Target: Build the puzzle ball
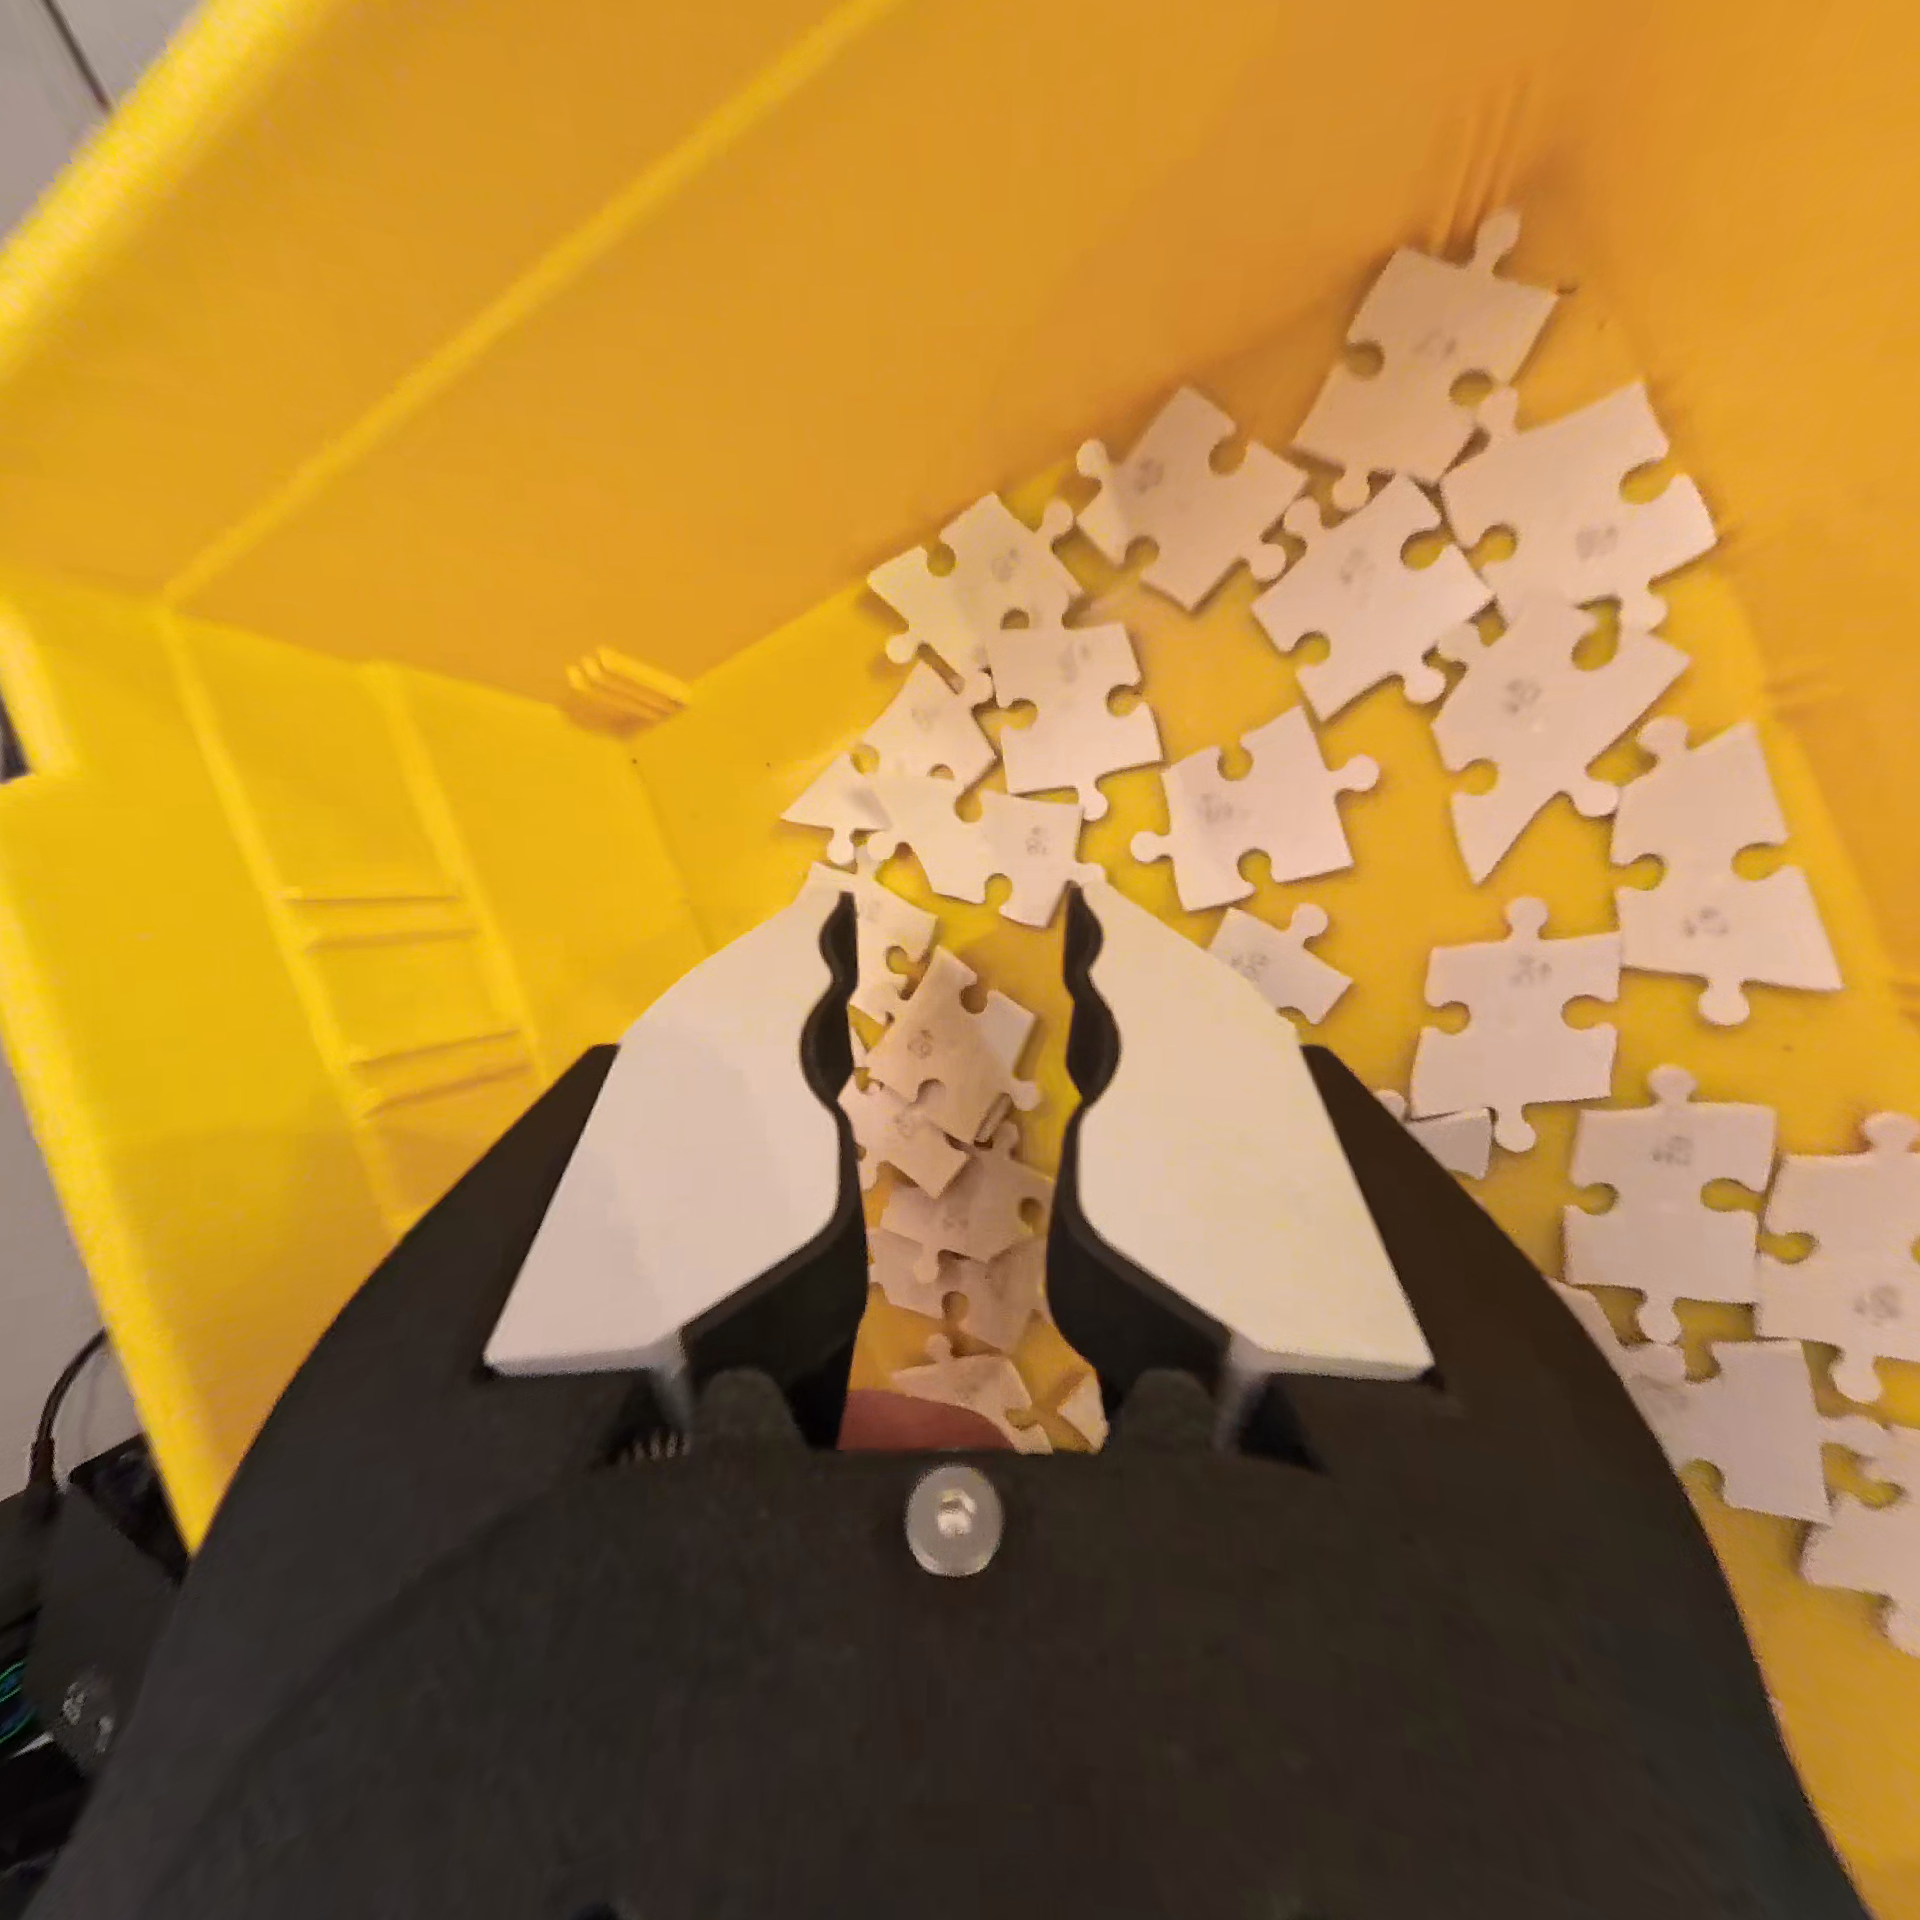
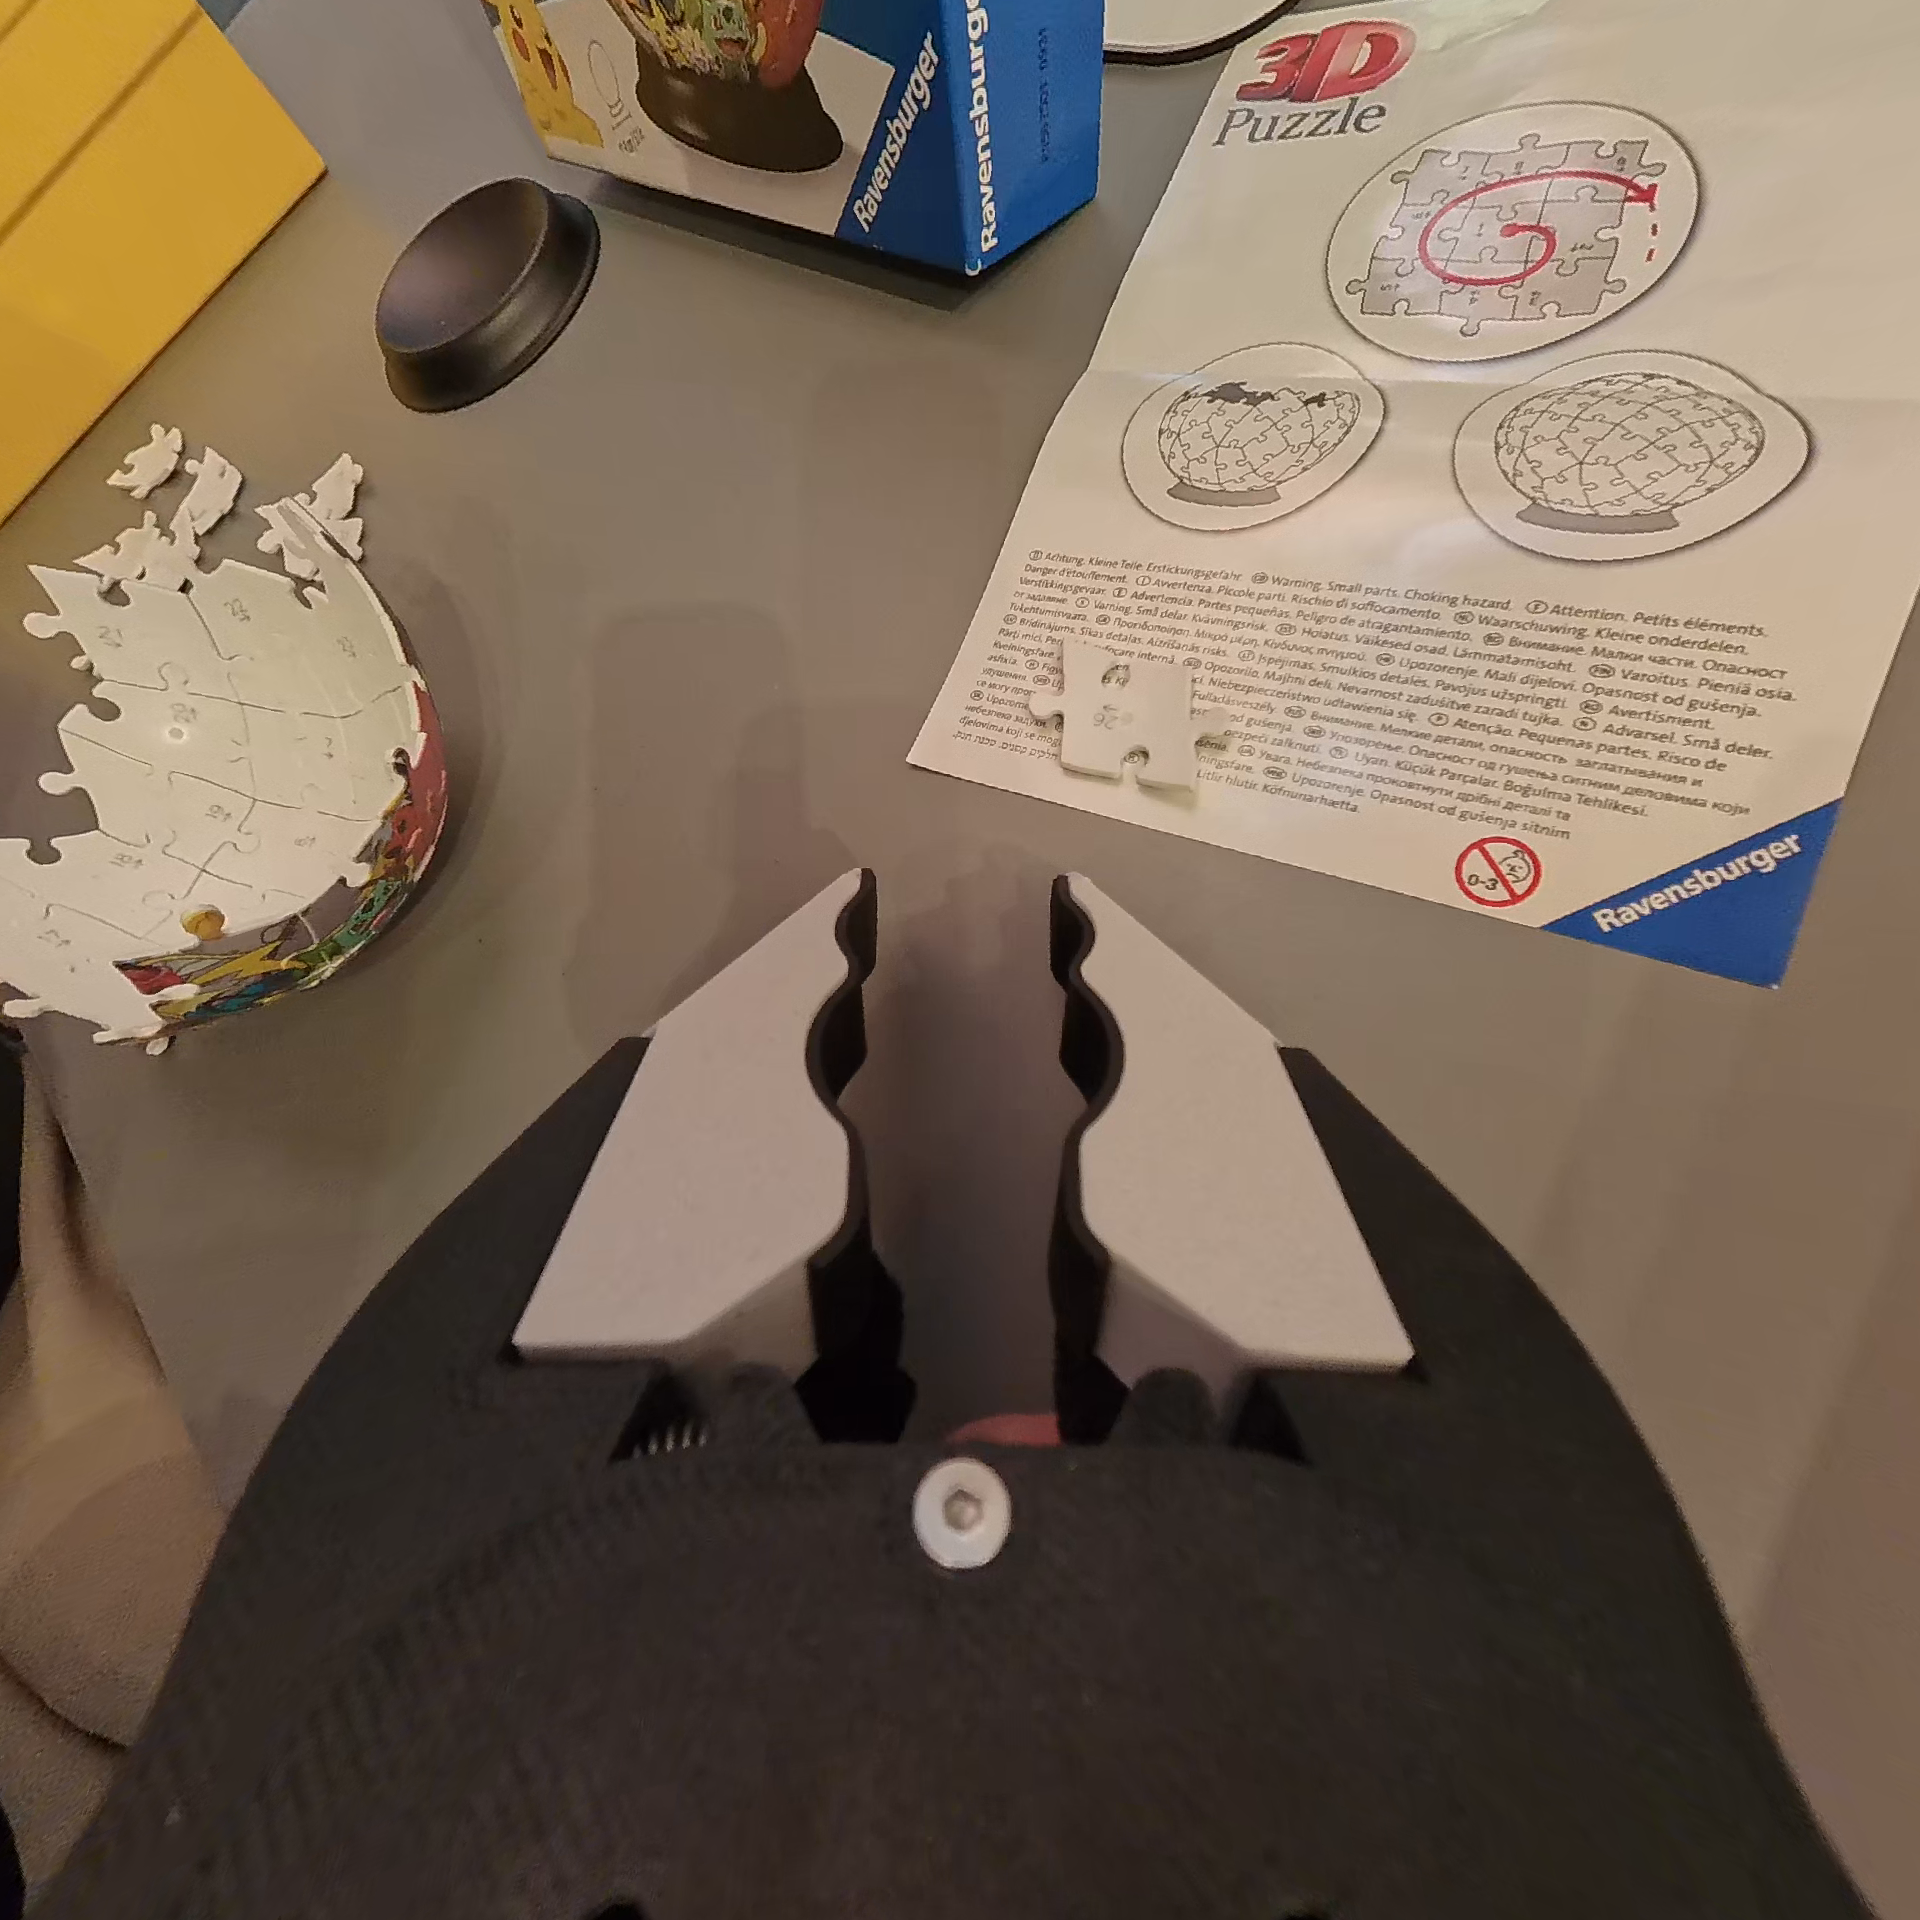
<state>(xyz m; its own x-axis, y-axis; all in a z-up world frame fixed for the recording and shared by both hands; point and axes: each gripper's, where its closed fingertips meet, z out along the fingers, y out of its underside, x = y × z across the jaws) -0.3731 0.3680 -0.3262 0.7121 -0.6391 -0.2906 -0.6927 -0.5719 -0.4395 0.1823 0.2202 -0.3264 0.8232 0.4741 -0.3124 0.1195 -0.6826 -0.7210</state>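
In the left wrist view, my left gripper (image 1: 963, 904) is open and empty inside a yellow bin (image 1: 623, 343). Several white puzzle pieces (image 1: 1371, 603) lie face down on the bin floor, some between my fingers (image 1: 956, 1049). In the right wrist view, my right gripper (image 2: 963, 894) is open and empty above the grey table (image 2: 727, 644). The half-built puzzle ball (image 2: 223, 769) lies at the left, white inside facing up, coloured outside below. A single white piece (image 2: 1127, 717) lies on the instruction sheet (image 2: 1455, 499), ahead and right of the fingertips.
A black round stand (image 2: 488, 286) sits at the back left of the table. The blue puzzle box (image 2: 831, 114) stands behind it. The yellow bin's corner (image 2: 114, 218) shows at the far left. A beige cloth (image 2: 73, 1455) lies at the lower left. About 60 cm separates my left fingertips from my right.
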